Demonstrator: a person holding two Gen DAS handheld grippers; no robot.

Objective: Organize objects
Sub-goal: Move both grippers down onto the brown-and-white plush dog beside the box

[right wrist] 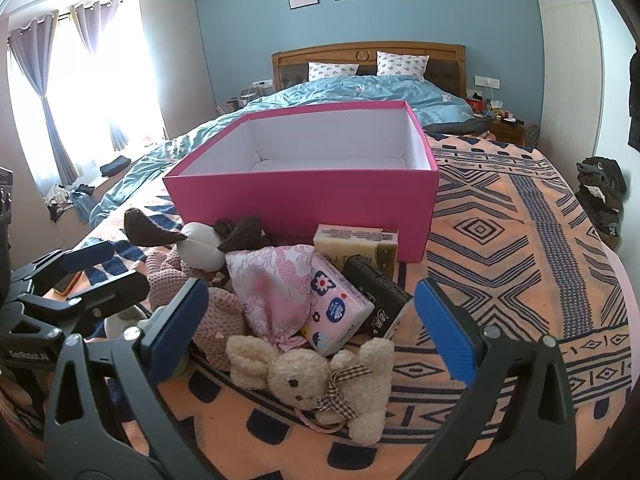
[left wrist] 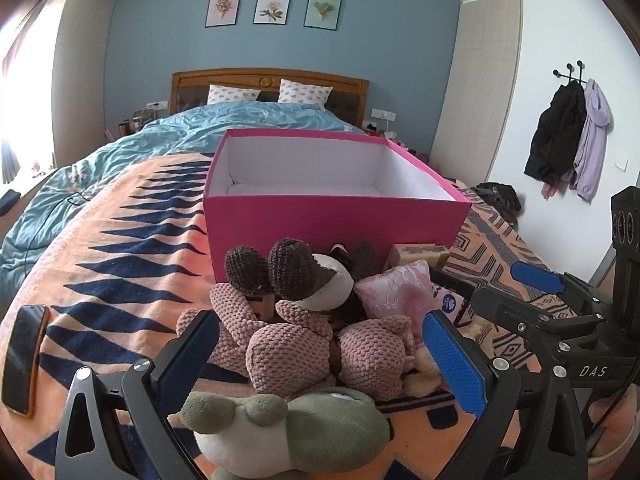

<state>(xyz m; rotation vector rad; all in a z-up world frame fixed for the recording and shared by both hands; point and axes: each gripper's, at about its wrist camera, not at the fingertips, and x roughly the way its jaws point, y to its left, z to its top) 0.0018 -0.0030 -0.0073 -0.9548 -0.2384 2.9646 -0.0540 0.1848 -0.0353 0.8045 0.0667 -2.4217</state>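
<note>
An open pink box [left wrist: 336, 222] [right wrist: 304, 196] with a white inside stands on the bed, nothing visible in it. A pile lies in front of it: a pink knitted doll [left wrist: 308, 344] [right wrist: 218, 316], a green and white plush [left wrist: 296, 428], a pink pouch [left wrist: 400, 292] [right wrist: 276, 292], a tissue pack [right wrist: 340, 312], a black box [right wrist: 376, 296], a tan packet [right wrist: 356, 242] and a cream bunny [right wrist: 316, 384]. My left gripper [left wrist: 320, 356] is open around the knitted doll. My right gripper [right wrist: 312, 312] is open above the bunny.
A phone [left wrist: 22, 360] lies on the orange patterned blanket [right wrist: 520, 280] at the left. A blue duvet [left wrist: 120, 152] and pillows cover the far bed. Clothes hang on the right wall [left wrist: 568, 140]. A dark bundle [right wrist: 600, 196] sits at the bed's right edge.
</note>
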